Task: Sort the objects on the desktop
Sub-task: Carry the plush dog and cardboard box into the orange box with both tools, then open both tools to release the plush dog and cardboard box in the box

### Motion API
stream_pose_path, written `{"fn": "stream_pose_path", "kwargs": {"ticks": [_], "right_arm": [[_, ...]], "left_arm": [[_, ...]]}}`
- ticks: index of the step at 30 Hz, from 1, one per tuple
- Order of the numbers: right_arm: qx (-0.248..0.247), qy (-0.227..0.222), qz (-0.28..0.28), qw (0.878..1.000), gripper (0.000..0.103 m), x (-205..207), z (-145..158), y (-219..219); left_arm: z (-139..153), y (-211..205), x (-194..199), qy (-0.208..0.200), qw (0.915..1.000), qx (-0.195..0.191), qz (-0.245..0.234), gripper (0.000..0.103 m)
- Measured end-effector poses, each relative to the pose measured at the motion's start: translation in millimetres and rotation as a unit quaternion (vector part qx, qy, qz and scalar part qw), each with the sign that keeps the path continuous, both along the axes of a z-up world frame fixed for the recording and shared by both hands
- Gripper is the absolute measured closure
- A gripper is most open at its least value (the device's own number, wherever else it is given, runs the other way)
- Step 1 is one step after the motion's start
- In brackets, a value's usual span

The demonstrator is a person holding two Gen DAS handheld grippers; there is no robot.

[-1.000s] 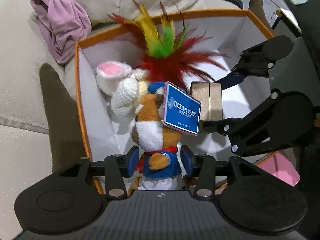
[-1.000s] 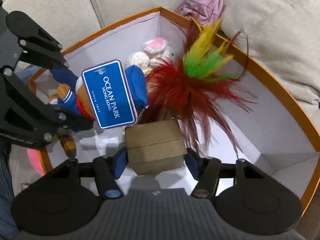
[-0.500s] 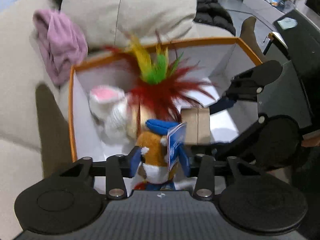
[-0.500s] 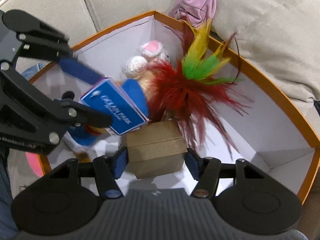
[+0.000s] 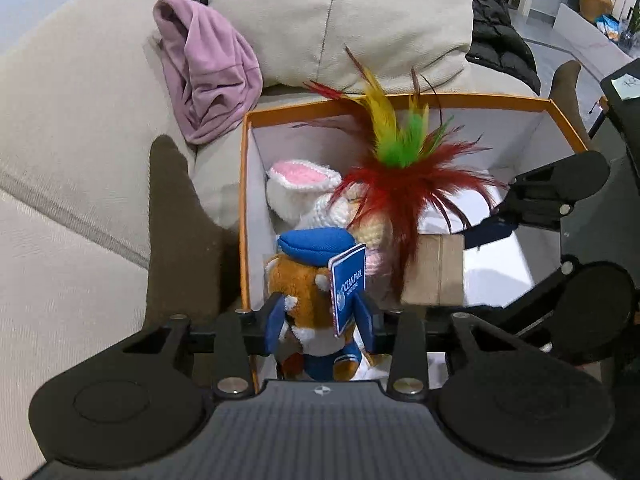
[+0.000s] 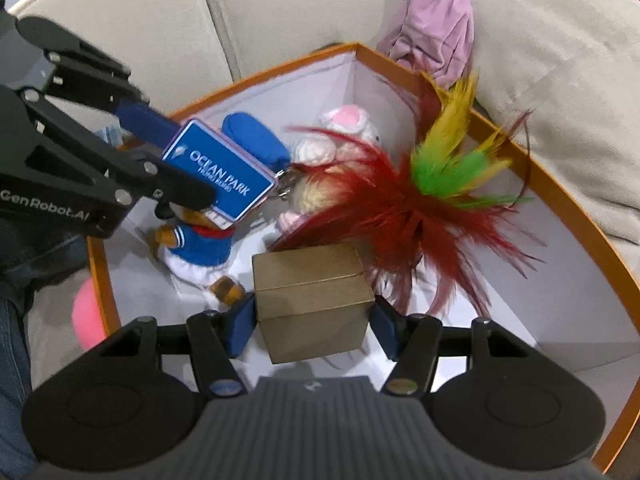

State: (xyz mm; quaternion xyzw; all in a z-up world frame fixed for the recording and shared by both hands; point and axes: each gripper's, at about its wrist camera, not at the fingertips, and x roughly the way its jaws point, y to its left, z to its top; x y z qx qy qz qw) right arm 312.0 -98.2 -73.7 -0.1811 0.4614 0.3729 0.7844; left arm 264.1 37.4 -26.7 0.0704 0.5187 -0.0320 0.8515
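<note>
- The left tool (image 5: pixel 320 318) is closed on the plush toy (image 5: pixel 304 292), its blue fingers (image 5: pixel 274 326) pinching the body low down; the toy hangs upright inside the orange box (image 5: pixel 244 216) at its near left corner, the blue tag (image 5: pixel 347 288) swinging free.
- The right tool (image 6: pixel 313 316) grips the brown carton (image 6: pixel 310 296) by its two side faces, just above the box floor near the near edge.
- Already in the box: a white knitted rabbit (image 5: pixel 300 188) toward the far left corner and a red, yellow and green feather toy (image 5: pixel 400 176) across the middle, its plumes touching the carton.
- The step in hand looks like setting both things down. To do it well, I would lower each until it bears on the floor before easing the fingers apart, so neither topples.
- The plush is soft and top-heavy with the tag; it will likely slump toward the left wall, which is harmless.
- Open room lies along the right wall and the far right corner; the carton could slide there, clear of the feathers.
- Both tools work close together inside the box, so they should lift out straight up, minding the orange rim and each other's linkages.
- The box rests on a beige sofa (image 5: pixel 80 160), a soft base, so pressing down may tilt it.
</note>
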Motion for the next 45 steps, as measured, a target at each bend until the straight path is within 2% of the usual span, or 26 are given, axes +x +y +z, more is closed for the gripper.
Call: {"fn": "stream_pose_path", "kwargs": {"ticks": [2,7,10,13,22,26,27,29,31,34,37,40,45], "right_arm": [[-0.004,-0.002,-0.001,1.000,0.039,-1,1,-1],[-0.004,0.005,-0.020,1.000,0.034,-1,10,-11],[0.007,0.008,-0.020,1.000,0.042,-3,14,-17],[0.019,0.015,-0.021,0.999,0.044,0,9,-11],[0.033,0.017,-0.003,0.999,0.045,3,5,11],[0.043,0.029,-0.001,0.999,0.045,5,5,11],[0.045,0.031,0.000,0.998,0.046,6,5,12],[0.061,0.053,0.010,0.997,0.061,8,4,13],[0.065,0.060,0.008,0.996,0.062,9,3,16],[0.063,0.056,0.005,0.996,0.061,8,4,18],[0.064,0.051,0.003,0.997,0.062,10,3,19],[0.066,0.034,-0.007,0.997,0.068,12,4,23],[0.059,0.031,-0.026,0.997,0.068,13,7,25]], "left_arm": [[-3,0,2,-0.004,1.0000,0.000,0.003,0.055],[-1,9,1,-0.025,0.9991,-0.029,0.019,0.055],[4,6,-3,-0.049,0.9987,-0.013,0.002,0.068],[-2,2,3,-0.034,0.9994,-0.004,-0.002,0.074],[-16,-8,20,-0.030,0.9992,0.026,0.000,0.074],[-21,-4,31,-0.014,0.9998,0.008,0.012,0.074],[-22,-2,32,-0.011,0.9998,0.000,0.015,0.074],[-22,-3,32,-0.011,0.9999,0.000,0.013,0.074],[-23,-7,30,-0.014,0.9999,0.006,0.007,0.073],[-18,-7,23,-0.024,0.9997,0.003,0.004,0.073],[-2,-2,12,-0.047,0.9986,-0.020,0.012,0.073],[15,1,-3,-0.066,0.9971,-0.035,0.014,0.073],[31,5,-29,-0.075,0.9962,-0.040,0.018,0.073]]}}
